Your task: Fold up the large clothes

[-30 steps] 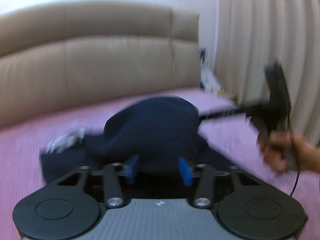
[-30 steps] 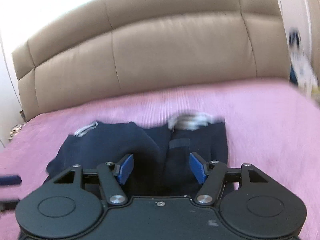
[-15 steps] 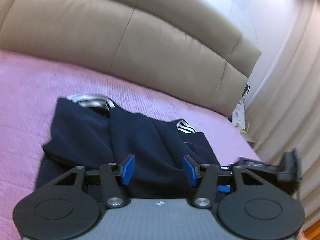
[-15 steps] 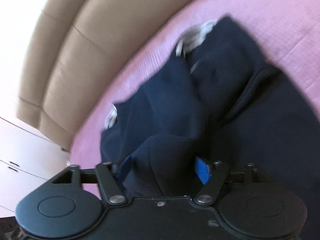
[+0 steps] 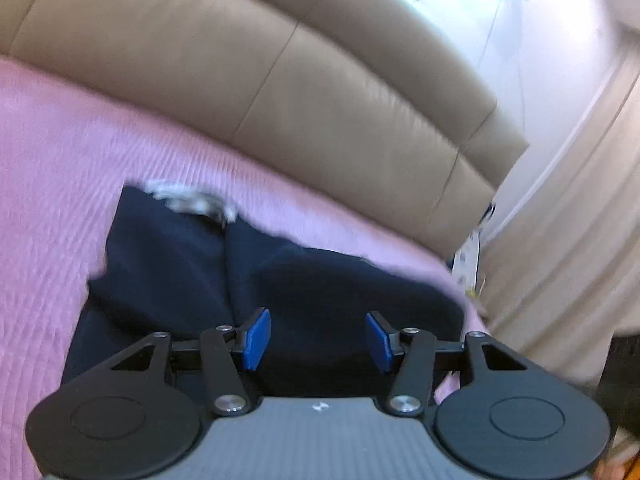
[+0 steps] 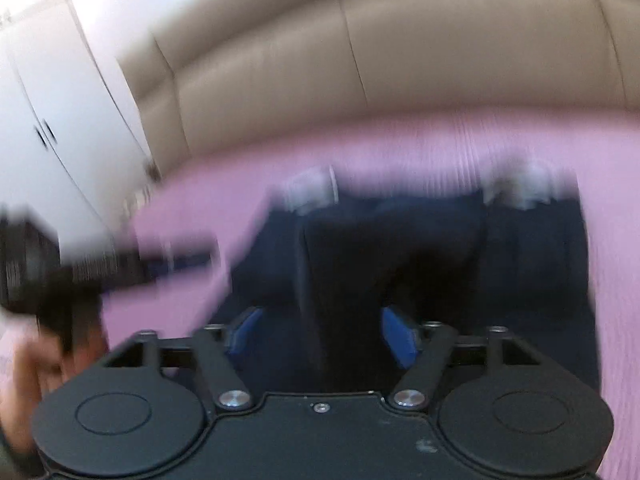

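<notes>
A navy garment (image 5: 320,292) with white striped cuffs (image 5: 188,202) lies crumpled on the pink bedspread (image 5: 48,200). My left gripper (image 5: 318,340) hovers over its near edge. Its blue pads (image 5: 256,338) stand apart with only flat cloth beneath them. The right wrist view is blurred. There my right gripper (image 6: 322,336) is over the same garment (image 6: 400,248). Its jaws are opening, and a dark fold of cloth runs up between them without being pressed. A hand (image 6: 24,364) with the left tool shows at that view's left edge.
A beige padded headboard (image 5: 320,92) runs along the far side of the bed. Cream curtains (image 5: 568,240) hang to the right, with small items on the floor at their foot. White wardrobe doors (image 6: 60,120) stand to the left.
The raised hump of navy cloth has dropped and spread flatter. My right gripper closed on a fold half a second ago and has since opened wide. The left view has rolled and shifted sideways.
</notes>
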Demonstrator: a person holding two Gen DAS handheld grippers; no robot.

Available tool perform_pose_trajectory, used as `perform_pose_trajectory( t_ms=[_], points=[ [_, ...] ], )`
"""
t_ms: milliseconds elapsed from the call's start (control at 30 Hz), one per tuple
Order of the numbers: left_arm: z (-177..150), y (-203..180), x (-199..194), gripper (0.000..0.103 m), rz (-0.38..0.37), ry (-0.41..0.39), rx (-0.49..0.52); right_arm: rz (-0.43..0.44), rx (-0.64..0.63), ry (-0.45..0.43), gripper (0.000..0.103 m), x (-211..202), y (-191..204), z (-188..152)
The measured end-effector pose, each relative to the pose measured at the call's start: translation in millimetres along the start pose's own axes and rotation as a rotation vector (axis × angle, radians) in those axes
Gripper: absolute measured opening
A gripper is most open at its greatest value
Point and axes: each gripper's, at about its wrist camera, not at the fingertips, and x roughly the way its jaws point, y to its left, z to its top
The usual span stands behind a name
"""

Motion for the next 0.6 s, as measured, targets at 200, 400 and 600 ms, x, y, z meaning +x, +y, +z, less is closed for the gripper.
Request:
perform_pose_trajectory(
  t_ms=[200, 400, 600],
  points=[
    [-26, 33, 27, 0.066, -0.039, 0.125, -0.172, -0.047, 0.276, 0.046, 0.081, -18, -48, -37],
    [-27, 42, 91, 0.082, -0.106, 0.220, -0.337, -0.083, 0.548, -0.079, 0.081, -9, -85, 3],
    [-27, 32, 137, 0.005, -0.128, 0.228, -0.351, -0.018, 0.816, -0.034, 0.083, 31, -116, -3]
  ],
)
